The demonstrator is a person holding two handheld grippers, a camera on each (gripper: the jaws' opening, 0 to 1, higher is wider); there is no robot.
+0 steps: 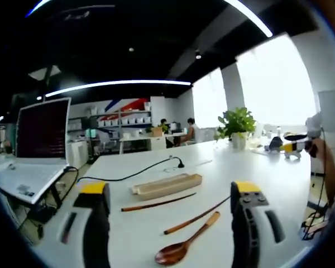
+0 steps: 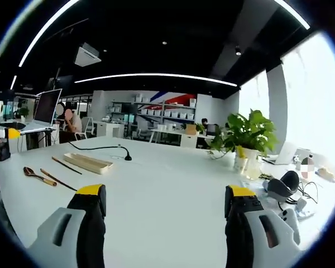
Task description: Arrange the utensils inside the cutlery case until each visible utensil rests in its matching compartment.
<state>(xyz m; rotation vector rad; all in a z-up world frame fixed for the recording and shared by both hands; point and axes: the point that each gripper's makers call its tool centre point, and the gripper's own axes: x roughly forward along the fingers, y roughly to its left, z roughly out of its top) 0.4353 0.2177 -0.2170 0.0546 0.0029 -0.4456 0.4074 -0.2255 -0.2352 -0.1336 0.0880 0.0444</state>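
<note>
Two chopsticks (image 1: 158, 202) and a wooden spoon (image 1: 181, 246) lie loose on the white counter (image 1: 223, 178) beside the cutlery case (image 1: 166, 185); left gripper (image 1: 170, 220) wide, empty; right gripper (image 2: 164, 215) likewise.

Cutlery case (image 1: 166, 186) compartments too shallow-angled to tell; spoon (image 2: 39, 176) and chopsticks (image 2: 66, 165) tiny, indistinct

cutlery case (image 1: 167, 186) on table (image 1: 251, 167) | chopsticks (image 1: 158, 202), spoon (image 1: 184, 243) nearer

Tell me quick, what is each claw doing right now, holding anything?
Left claw: open, holding nothing, above the wooden spoon on the table.
Right claw: open, holding nothing, over bare white table.
</note>
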